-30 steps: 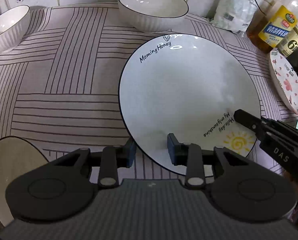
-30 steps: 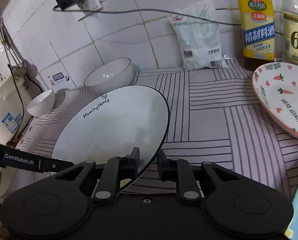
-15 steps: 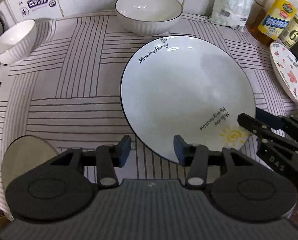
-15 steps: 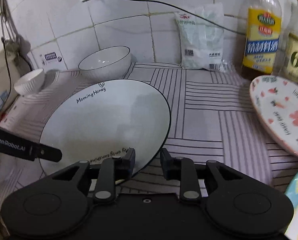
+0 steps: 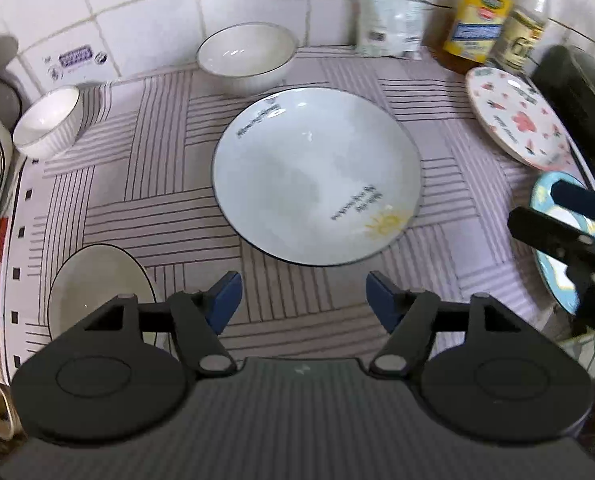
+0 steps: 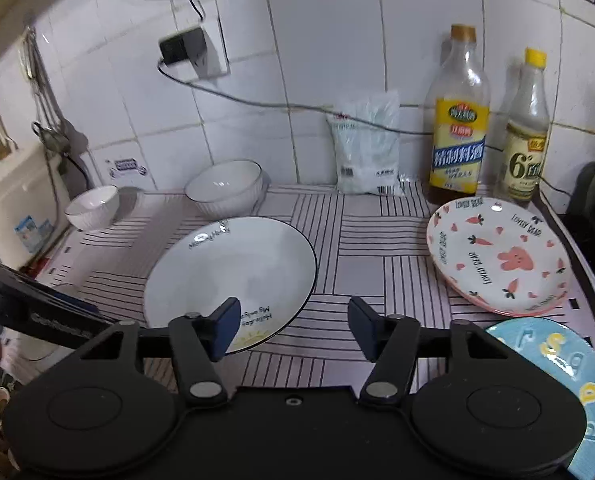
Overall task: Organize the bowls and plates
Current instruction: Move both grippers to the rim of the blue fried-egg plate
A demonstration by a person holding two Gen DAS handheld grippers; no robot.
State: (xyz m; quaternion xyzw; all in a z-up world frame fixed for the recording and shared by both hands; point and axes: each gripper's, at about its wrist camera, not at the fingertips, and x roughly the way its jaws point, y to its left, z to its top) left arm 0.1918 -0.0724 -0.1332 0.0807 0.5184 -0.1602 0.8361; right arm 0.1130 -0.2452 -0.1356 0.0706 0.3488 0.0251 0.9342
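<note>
counter (image 6: 361, 272) | striped mat (image 5: 169, 216) | plates, bowls, bottles, bag

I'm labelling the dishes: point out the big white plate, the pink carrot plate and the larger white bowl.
big white plate (image 5: 309, 172): left wrist view, bare centre.
pink carrot plate (image 6: 497, 256): right wrist view, centre.
larger white bowl (image 6: 227, 190): right wrist view, ribbed outer wall.

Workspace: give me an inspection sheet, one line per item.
Surface: striped mat covers the counter.
Job's things: large white plate flat at centre; two white bowls by the wall; carrot plate at right; blue plate nearest; another bowl at left.
Clutter: two bottles, white bag.
Grippers: left gripper and right gripper both open, holding nothing.
Cables: cord runs from the wall socket.
Surroundings: white tiled wall.
</note>
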